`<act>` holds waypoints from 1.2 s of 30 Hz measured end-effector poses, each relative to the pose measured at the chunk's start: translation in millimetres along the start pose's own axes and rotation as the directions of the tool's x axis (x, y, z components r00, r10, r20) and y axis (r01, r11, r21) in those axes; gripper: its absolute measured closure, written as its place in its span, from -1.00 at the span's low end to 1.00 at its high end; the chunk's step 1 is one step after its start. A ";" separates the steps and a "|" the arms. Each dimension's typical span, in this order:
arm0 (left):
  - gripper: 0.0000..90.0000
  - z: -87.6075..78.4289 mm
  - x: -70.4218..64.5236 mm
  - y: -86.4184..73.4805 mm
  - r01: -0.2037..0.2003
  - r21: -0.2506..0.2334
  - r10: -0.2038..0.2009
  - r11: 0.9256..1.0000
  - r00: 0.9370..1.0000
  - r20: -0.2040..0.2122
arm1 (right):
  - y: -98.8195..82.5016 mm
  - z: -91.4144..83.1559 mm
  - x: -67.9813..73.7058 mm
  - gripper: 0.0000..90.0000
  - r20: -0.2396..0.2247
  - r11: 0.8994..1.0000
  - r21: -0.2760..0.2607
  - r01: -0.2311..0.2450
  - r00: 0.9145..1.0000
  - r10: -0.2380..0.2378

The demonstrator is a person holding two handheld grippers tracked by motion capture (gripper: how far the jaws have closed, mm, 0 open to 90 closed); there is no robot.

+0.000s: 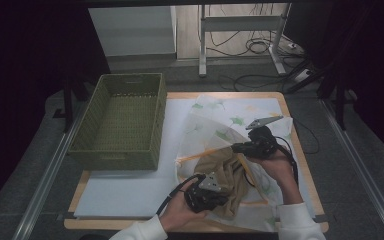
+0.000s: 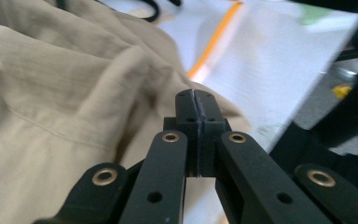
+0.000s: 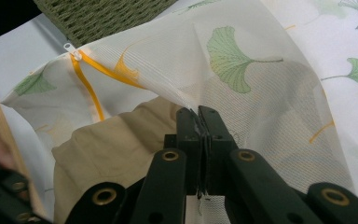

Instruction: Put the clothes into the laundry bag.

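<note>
Beige garment (image 1: 228, 186) — inside mesh bag (image 1: 215, 125)

- The wooden-edged bench (image 1: 300, 150) stands on a grey floor and carries a pale blue-white mat (image 1: 125, 192) over most of its top.
- A green woven rectangular basket (image 1: 120, 120) sits on the mat at the far left, its left edge reaching past the bench's side.
- A white mesh laundry bag printed with green ginkgo leaves and trimmed with an orange zipper (image 1: 215, 125) lies on the mat's right half, just beside the basket.
- A beige crumpled cloth garment (image 1: 227, 175) rests partly inside the bag's opening, near the front edge.
</note>
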State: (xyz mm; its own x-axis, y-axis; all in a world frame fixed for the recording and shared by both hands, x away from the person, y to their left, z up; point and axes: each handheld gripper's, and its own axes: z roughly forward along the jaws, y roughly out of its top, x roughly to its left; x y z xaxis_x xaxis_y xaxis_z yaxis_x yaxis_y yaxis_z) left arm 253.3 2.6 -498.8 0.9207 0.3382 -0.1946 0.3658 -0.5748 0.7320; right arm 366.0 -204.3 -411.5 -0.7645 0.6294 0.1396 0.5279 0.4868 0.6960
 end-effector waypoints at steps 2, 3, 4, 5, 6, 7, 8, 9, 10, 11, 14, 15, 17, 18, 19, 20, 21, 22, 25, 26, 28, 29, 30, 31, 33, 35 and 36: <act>1.00 -0.4 -3.1 -1.5 -0.011 0.009 0.011 1.000 1.000 0.010 | -0.1 0.2 0.0 0.92 0.000 1.000 0.000 0.000 1.000 0.000; 1.00 1.1 -4.1 -2.7 -0.014 0.016 0.014 1.000 1.000 0.015 | -0.2 0.3 -0.2 0.92 0.000 1.000 0.001 -0.001 1.000 0.001; 1.00 2.8 -4.1 -3.6 -0.015 0.024 0.015 1.000 1.000 0.018 | -0.3 0.4 -0.2 0.92 0.000 1.000 0.002 -0.005 1.000 0.005; 1.00 5.0 -4.0 -4.4 -0.017 0.031 0.016 0.999 1.000 0.018 | -0.5 0.5 -0.5 0.92 -0.001 1.000 0.002 -0.003 1.000 0.003; 1.00 7.7 -4.1 -5.1 -0.012 0.035 0.012 0.999 1.000 0.019 | -0.6 0.8 -0.6 0.92 -0.001 1.000 0.002 -0.003 1.000 0.003; 1.00 9.7 -3.7 -5.4 -0.015 0.040 0.014 0.999 1.000 0.020 | -0.6 0.9 -0.4 0.92 -0.001 1.000 0.003 -0.003 1.000 0.003; 1.00 13.1 -3.3 -6.1 -0.016 0.053 0.015 0.998 1.000 0.022 | -0.5 1.0 -0.2 0.92 -0.001 1.000 0.004 -0.003 1.000 0.003; 1.00 16.3 -2.8 -6.7 -0.020 0.061 0.019 0.998 1.000 0.019 | -0.5 1.3 -0.2 0.92 -0.002 1.000 0.005 -0.001 1.000 0.001; 1.00 19.9 -2.4 -7.3 -0.021 0.068 0.020 0.997 1.000 0.015 | -0.5 1.5 -0.1 0.92 -0.003 1.000 0.005 0.000 1.000 0.000; 1.00 23.2 -1.6 -7.9 -0.019 0.074 0.018 0.997 1.000 0.013 | -0.5 1.7 -0.1 0.92 -0.002 1.000 0.006 0.000 1.000 0.000; 1.00 29.9 0.0 -7.6 -0.023 0.084 0.023 0.996 1.000 0.002 | -0.5 1.9 -0.2 0.92 -0.002 1.000 0.007 0.000 1.000 0.000; 1.00 32.3 0.8 -6.6 -0.032 0.091 0.033 0.995 0.999 -0.004 | -0.5 1.8 -0.3 0.92 -0.003 1.000 0.007 -0.001 1.000 0.001; 1.00 35.7 1.7 -4.7 -0.027 0.088 0.028 0.996 1.000 -0.012 | -0.6 2.0 -0.2 0.92 -0.004 1.000 0.007 -0.005 1.000 0.005; 1.00 37.0 2.7 -3.7 -0.029 0.089 0.031 0.996 0.999 -0.018 | -0.7 2.2 -0.4 0.92 -0.005 1.000 0.007 -0.003 1.000 0.003; 1.00 38.3 3.6 -2.8 -0.030 0.091 0.032 0.995 0.999 -0.025 | -0.8 2.3 -0.5 0.92 -0.005 1.000 0.008 -0.002 1.000 0.002; 1.00 39.2 5.3 -1.9 -0.042 0.100 0.046 0.994 0.998 -0.034 | -0.8 2.7 -0.4 0.92 -0.006 1.000 0.008 -0.003 1.000 0.003; 1.00 40.4 5.9 -1.6 -0.034 0.093 0.037 0.995 0.999 -0.038 | -0.8 3.0 -0.3 0.92 -0.007 1.000 0.009 -0.003 1.000 0.003; 1.00 41.4 7.0 -0.7 -0.021 0.085 0.025 0.996 0.999 -0.042 | -0.8 3.2 -0.1 0.92 -0.007 1.000 0.010 -0.005 1.000 0.005; 1.00 42.0 10.1 1.0 -0.022 0.077 0.027 0.997 0.997 -0.067 | -1.1 4.1 0.3 0.92 -0.010 1.000 0.013 -0.002 1.000 0.003; 1.00 41.8 11.2 1.3 -0.025 0.077 0.030 0.997 0.997 -0.068 | -1.3 4.5 0.6 0.92 -0.011 1.000 0.014 -0.002 1.000 0.002; 1.00 41.8 13.1 1.6 -0.017 0.071 0.022 0.997 0.997 -0.069 | -1.4 4.2 1.1 0.92 -0.012 1.000 0.012 -0.003 1.000 0.003; 1.00 41.8 13.7 1.7 -0.017 0.069 0.021 0.997 0.997 -0.070 | -1.4 3.8 1.1 0.92 -0.011 1.000 0.011 -0.003 1.000 0.003; 1.00 41.6 13.9 1.8 -0.017 0.069 0.022 0.997 0.997 -0.071 | -1.5 3.2 1.0 0.92 -0.010 1.000 0.010 -0.005 1.000 0.005; 1.00 41.5 13.9 2.1 -0.018 0.067 0.023 0.998 0.997 -0.075 | -1.7 2.7 0.9 0.92 -0.012 1.000 0.008 -0.007 1.000 0.007; 1.00 40.7 14.4 3.0 -0.021 0.069 0.027 0.997 0.996 -0.081 | -2.2 2.1 0.7 0.92 -0.013 1.000 0.006 -0.008 1.000 0.008; 1.00 41.1 14.7 3.4 -0.017 0.066 0.022 0.998 0.996 -0.082 | -2.6 2.3 1.1 0.92 -0.015 1.000 0.006 -0.010 1.000 0.010; 1.00 41.6 15.0 3.6 -0.012 0.061 0.017 0.998 0.996 -0.084 | -2.6 2.5 1.4 0.92 -0.017 1.000 0.006 -0.010 1.000 0.010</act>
State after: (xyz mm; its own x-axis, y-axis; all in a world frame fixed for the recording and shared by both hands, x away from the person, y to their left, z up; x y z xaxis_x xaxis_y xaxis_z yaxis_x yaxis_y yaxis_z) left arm 274.1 -25.4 -526.2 0.9122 0.3898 -0.1259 0.3619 -0.6230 0.6935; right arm 364.5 -203.2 -414.9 -0.7652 0.6241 0.1581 0.5374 0.4839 0.6907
